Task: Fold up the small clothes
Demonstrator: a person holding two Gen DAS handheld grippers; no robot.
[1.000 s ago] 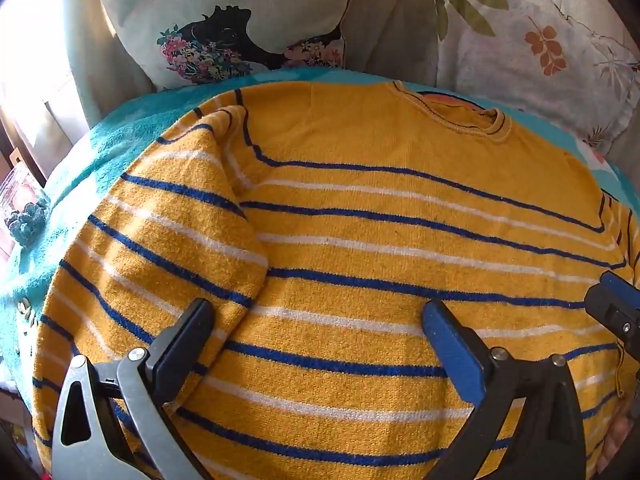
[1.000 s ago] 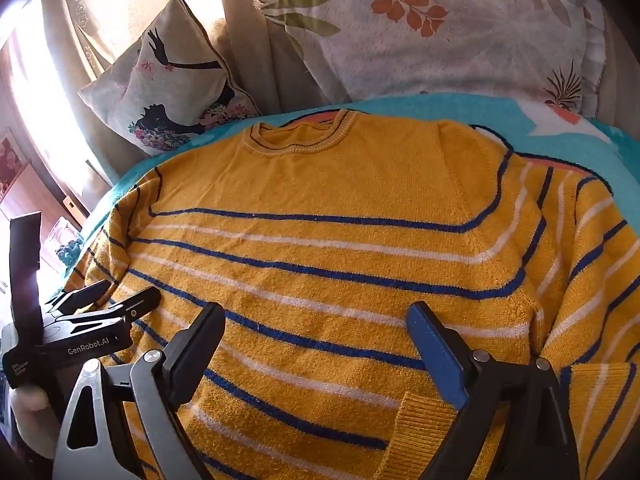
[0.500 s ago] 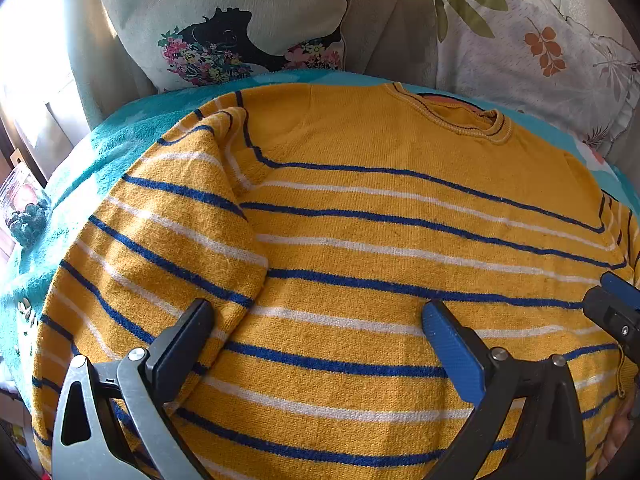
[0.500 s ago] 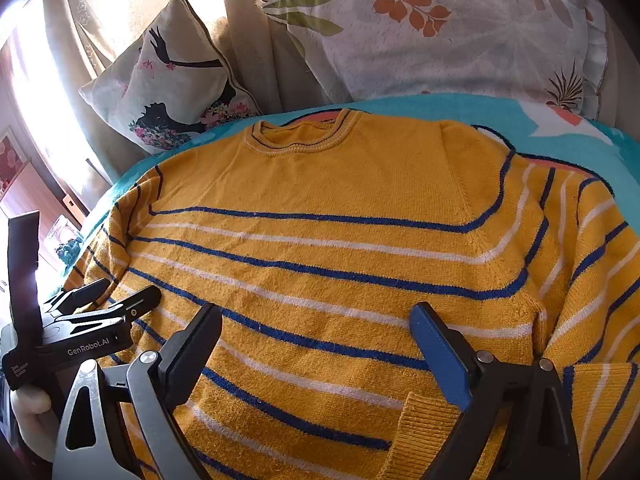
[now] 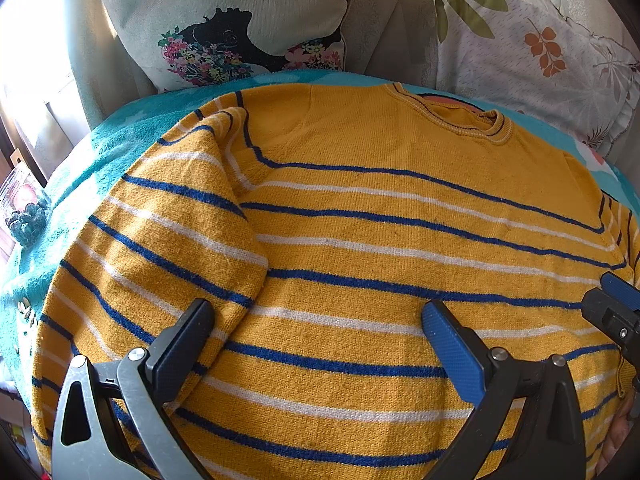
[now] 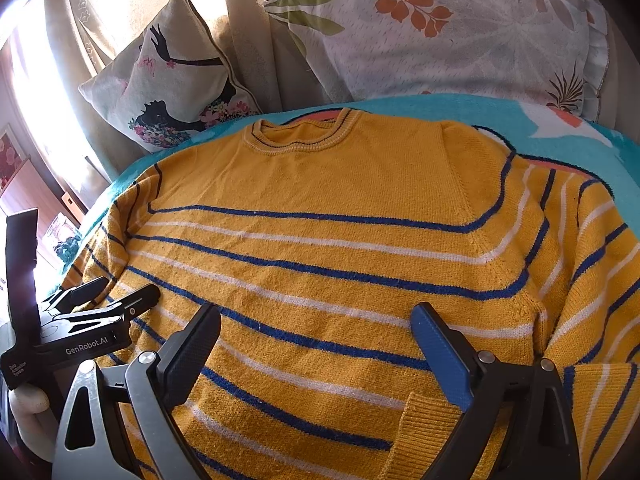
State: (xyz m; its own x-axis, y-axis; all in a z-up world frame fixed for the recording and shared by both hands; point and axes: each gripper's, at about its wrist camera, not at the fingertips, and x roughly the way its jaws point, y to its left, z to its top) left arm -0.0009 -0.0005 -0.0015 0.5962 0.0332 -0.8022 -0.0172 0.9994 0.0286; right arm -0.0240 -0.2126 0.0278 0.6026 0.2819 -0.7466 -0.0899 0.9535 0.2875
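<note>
your left gripper (image 5: 316, 344) hangs just above the yellow knitted sweater with blue and white stripes (image 5: 380, 240), its two fingers spread wide with nothing between them. the sweater lies flat, front up, on the teal fleece blanket (image 5: 120, 140), filling the space ahead of the fingers, its ribbed round neckline (image 5: 460, 120) at the far side. the sweater's left sleeve (image 5: 172, 232) is folded in over the body, and its edge runs under your dark left finger (image 5: 180, 340); whether that finger touches the knit is hard to tell from this angle. beyond the sweater, straight ahead and a little left, a cream cushion printed with a black silhouette and flowers (image 5: 224, 20) leans upright, and a white pillow with orange and green leaves (image 5: 540, 52) sits ahead to the right.

your right gripper (image 6: 316, 344) is also wide open and empty, hovering low over the lower half of the sweater (image 6: 340, 240). just in front of your blue right finger (image 6: 440, 352) the ribbed yellow cuff (image 6: 424, 420) of the other sleeve (image 6: 580, 260) lies on the body of the sweater, the sleeve bending in from the right. to the left of this gripper you can see the left gripper's black body (image 6: 80, 328), held by a gloved hand (image 6: 28, 412).
</note>
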